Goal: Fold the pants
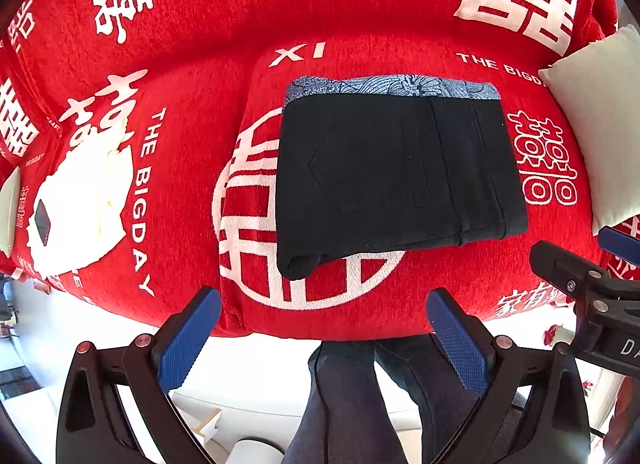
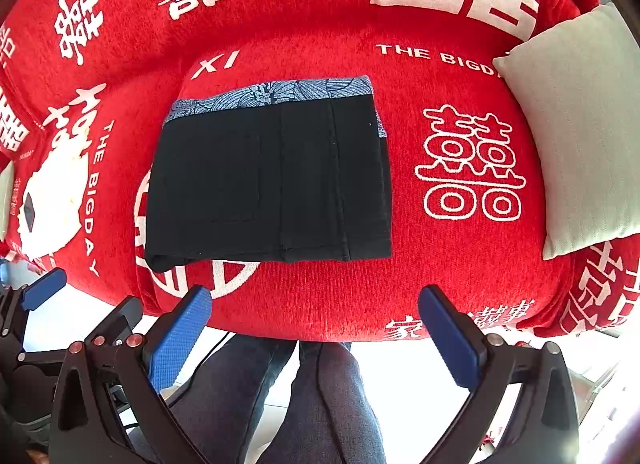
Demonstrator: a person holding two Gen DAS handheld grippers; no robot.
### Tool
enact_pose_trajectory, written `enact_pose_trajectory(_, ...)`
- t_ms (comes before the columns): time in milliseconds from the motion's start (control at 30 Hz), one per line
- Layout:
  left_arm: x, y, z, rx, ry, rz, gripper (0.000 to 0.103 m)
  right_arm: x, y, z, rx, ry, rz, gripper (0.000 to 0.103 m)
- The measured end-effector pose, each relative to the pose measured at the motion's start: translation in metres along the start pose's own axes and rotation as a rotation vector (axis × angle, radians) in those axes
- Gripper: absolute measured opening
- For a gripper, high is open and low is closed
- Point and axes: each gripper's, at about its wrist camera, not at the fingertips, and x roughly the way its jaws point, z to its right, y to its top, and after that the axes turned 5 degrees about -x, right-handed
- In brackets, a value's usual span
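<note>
Black pants (image 1: 396,175) lie folded into a compact rectangle on the red sofa seat (image 1: 440,288), with a blue patterned lining band (image 1: 392,84) showing along the far edge. They also show in the right wrist view (image 2: 268,183). My left gripper (image 1: 324,336) is open and empty, held back over the seat's front edge, apart from the pants. My right gripper (image 2: 316,336) is open and empty, also short of the pants. The right gripper shows at the right edge of the left wrist view (image 1: 592,276).
The sofa cover is red with white characters. A pale cushion (image 2: 576,131) leans at the right end. A white toy-like object (image 1: 80,199) lies on the left seat. The person's legs (image 2: 304,404) stand on a white floor in front of the sofa.
</note>
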Motion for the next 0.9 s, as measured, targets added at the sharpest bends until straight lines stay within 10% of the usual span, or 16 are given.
enact_pose_trajectory(900,0.0037,-0.0008,0.0047,-0.007,0.017,-0.004,0.103,0.0034,0.0006,-0.0055,-0.045,-0.031,0.003,0.103)
